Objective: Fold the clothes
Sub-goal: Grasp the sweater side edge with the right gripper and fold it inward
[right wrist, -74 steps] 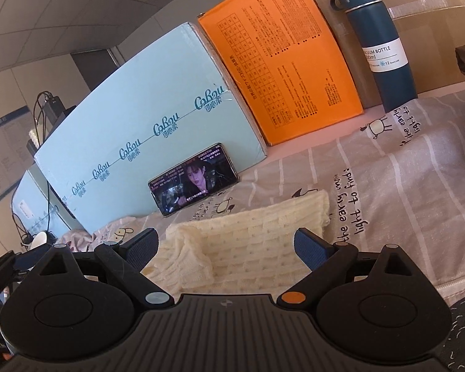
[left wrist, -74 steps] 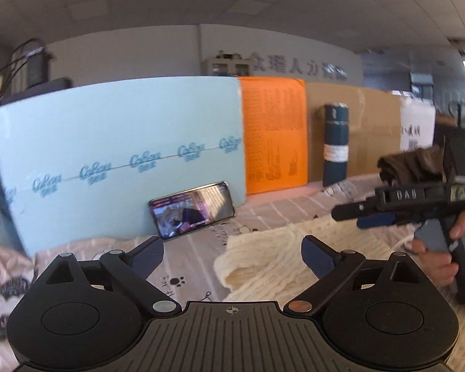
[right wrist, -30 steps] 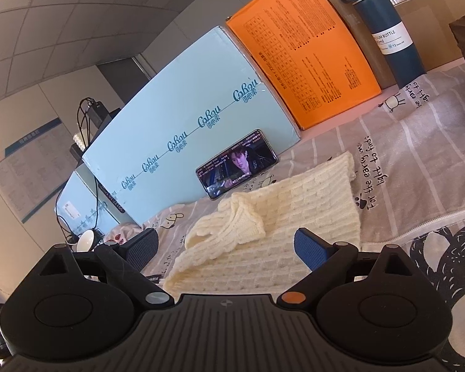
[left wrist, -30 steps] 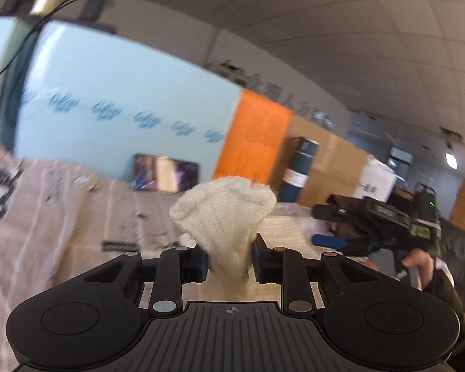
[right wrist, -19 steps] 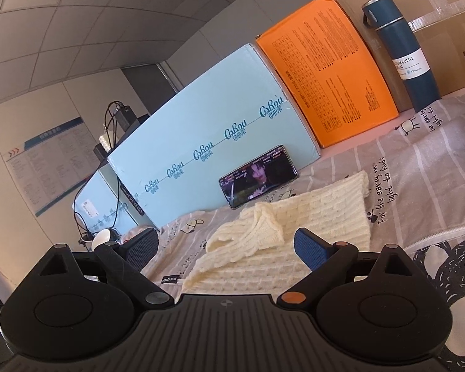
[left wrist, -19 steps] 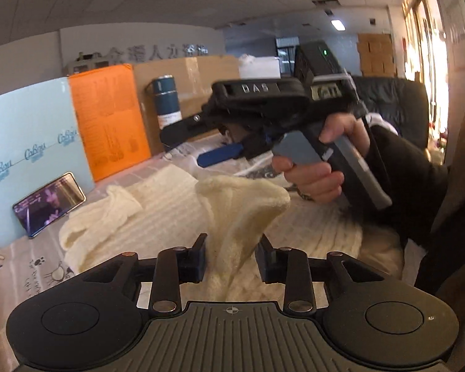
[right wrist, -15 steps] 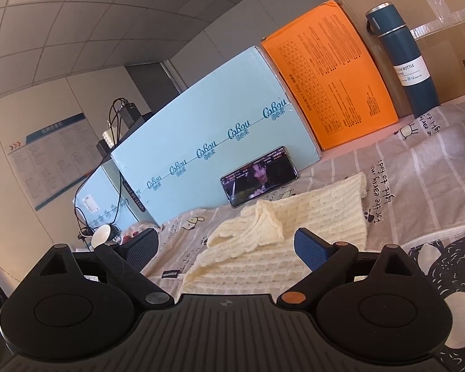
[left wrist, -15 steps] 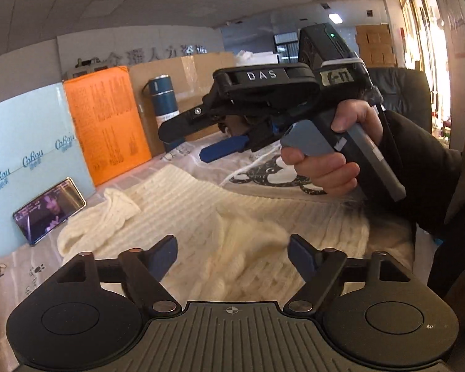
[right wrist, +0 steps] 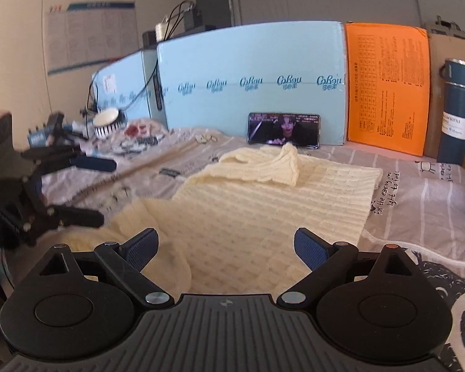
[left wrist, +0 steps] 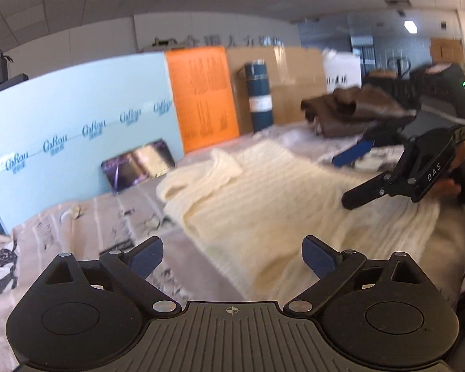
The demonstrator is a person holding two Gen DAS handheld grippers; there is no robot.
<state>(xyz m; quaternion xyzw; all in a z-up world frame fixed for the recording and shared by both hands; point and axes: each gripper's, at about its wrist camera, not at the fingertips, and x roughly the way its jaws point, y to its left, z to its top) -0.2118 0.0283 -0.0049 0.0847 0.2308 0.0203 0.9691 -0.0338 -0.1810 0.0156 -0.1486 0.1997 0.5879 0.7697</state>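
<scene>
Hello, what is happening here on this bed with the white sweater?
A person is folding a cream knit sweater that lies flat on a printed sheet, using a handheld gripper in each hand. One sleeve is already folded across the body. The left gripper and the right gripper are both open and hold nothing, hovering over the near part of the sweater. A phone leans against a light blue board behind.

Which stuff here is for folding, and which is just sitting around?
For folding:
cream sweater
left claw
right claw

Just sitting around:
phone
blue bottle
orange board
brown clothes
</scene>
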